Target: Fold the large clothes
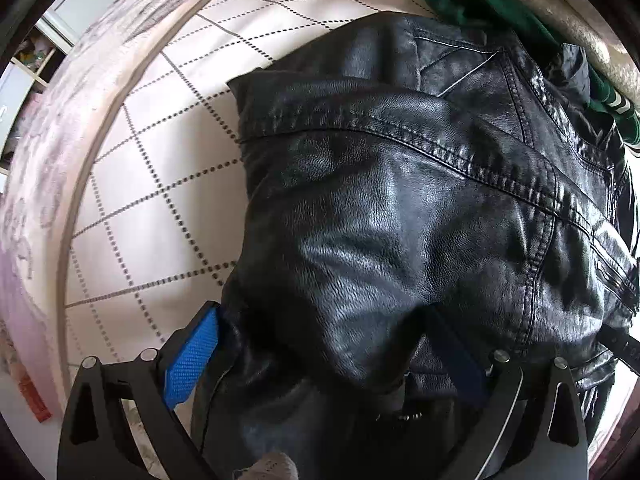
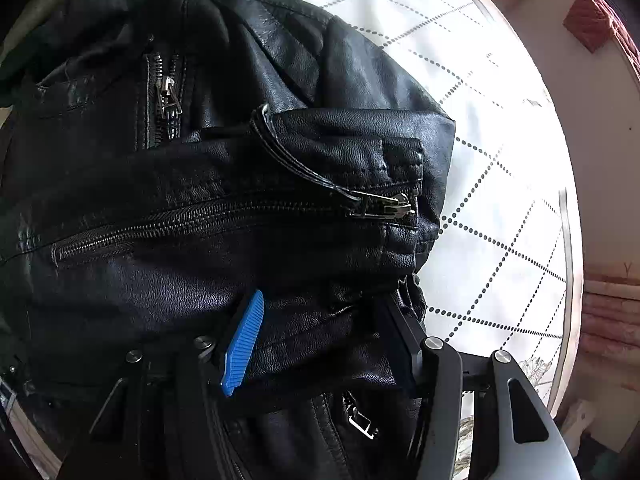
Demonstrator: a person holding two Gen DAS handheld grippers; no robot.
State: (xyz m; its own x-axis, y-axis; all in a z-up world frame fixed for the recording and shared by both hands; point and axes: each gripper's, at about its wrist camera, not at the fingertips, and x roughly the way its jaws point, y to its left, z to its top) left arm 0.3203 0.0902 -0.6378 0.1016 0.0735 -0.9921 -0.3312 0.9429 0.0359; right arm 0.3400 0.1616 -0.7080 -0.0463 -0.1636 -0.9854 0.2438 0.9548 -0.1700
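Left wrist view: the black leather jacket lies bunched on the white dotted-grid bed cover, and the left gripper bites a thick fold of it, pointing straight down. On the other side the right gripper is clamped on the zippered sleeve, also nosing downward. My read: lower both edges together, level, so the stiff leather creases cleanly instead of buckling.
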